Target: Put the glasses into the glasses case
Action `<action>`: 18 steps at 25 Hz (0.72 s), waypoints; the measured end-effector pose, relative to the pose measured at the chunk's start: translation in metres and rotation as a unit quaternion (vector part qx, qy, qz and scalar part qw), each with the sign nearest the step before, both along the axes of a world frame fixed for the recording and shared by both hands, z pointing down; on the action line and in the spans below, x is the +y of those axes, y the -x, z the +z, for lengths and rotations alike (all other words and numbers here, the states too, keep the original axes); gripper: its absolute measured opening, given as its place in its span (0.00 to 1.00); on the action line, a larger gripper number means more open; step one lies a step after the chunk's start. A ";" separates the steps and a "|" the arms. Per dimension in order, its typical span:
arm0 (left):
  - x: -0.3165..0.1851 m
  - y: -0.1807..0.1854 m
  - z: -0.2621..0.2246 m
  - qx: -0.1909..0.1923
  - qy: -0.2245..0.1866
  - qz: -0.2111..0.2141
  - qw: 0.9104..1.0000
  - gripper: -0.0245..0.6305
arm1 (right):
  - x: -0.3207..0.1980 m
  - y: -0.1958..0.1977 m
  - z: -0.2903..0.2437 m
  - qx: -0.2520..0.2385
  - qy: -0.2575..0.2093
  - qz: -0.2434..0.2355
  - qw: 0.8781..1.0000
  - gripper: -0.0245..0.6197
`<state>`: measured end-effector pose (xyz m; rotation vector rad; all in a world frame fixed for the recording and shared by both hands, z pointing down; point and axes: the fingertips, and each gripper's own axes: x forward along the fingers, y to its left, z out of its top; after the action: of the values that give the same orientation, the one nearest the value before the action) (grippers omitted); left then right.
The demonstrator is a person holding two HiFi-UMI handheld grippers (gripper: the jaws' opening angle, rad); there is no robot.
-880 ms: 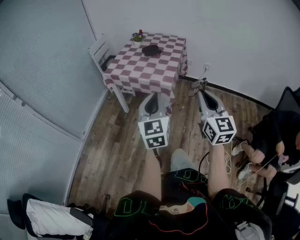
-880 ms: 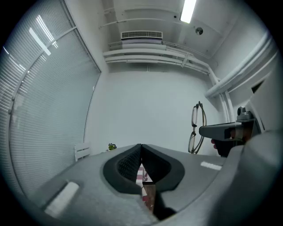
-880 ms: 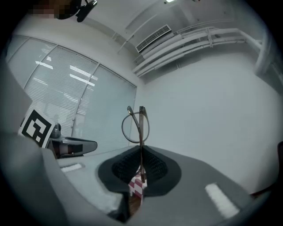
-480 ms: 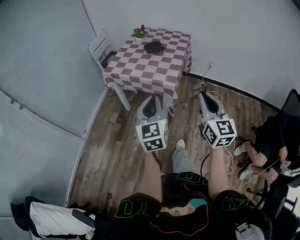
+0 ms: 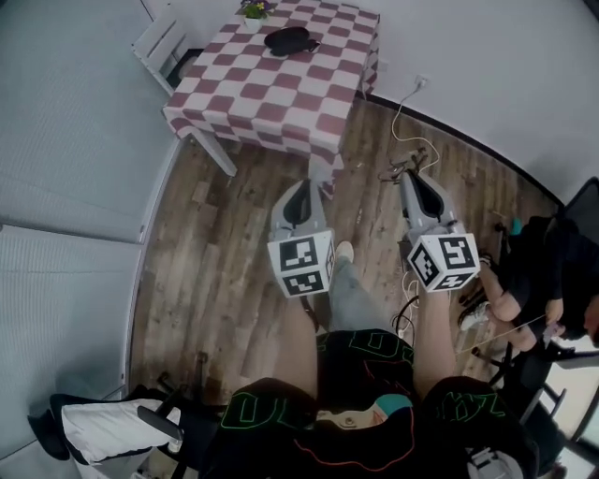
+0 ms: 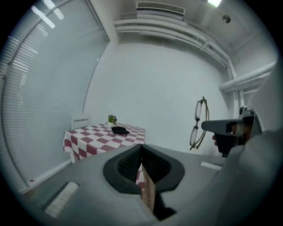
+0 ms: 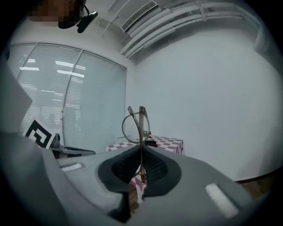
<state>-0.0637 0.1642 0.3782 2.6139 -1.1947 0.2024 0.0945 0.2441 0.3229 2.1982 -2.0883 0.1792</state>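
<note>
A black glasses case (image 5: 288, 40) lies on the red-and-white checked table (image 5: 281, 94) far ahead, also seen in the left gripper view (image 6: 119, 130) and past the right jaws (image 7: 151, 143). My right gripper (image 5: 412, 173) is shut on thin-framed glasses (image 7: 135, 126), pinching them by a temple so the lenses stand upright above the pads. From the left gripper view the glasses (image 6: 197, 123) hang at the right gripper's tip. My left gripper (image 5: 303, 187) is shut with nothing between its jaws (image 6: 141, 152). Both grippers are held over the wooden floor, well short of the table.
A small potted plant (image 5: 251, 7) stands at the table's far edge and a white chair (image 5: 164, 42) at its left. Cables (image 5: 412, 154) trail on the floor by the wall. A seated person (image 5: 533, 281) is at the right; a white bag (image 5: 103, 432) lies lower left.
The table has come closer and slid toward the top of the head view as the person walks forward. Both grippers keep their pose, and the glasses stay in the right one.
</note>
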 end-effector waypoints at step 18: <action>-0.101 -0.096 0.054 -0.070 0.043 -0.009 0.997 0.05 | -0.109 -0.107 0.080 -0.053 0.053 -0.012 0.997 0.06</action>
<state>0.0322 0.0633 0.4326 2.5486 -1.2253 0.4292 0.2012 0.1355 0.4026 2.1452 -2.1054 0.4037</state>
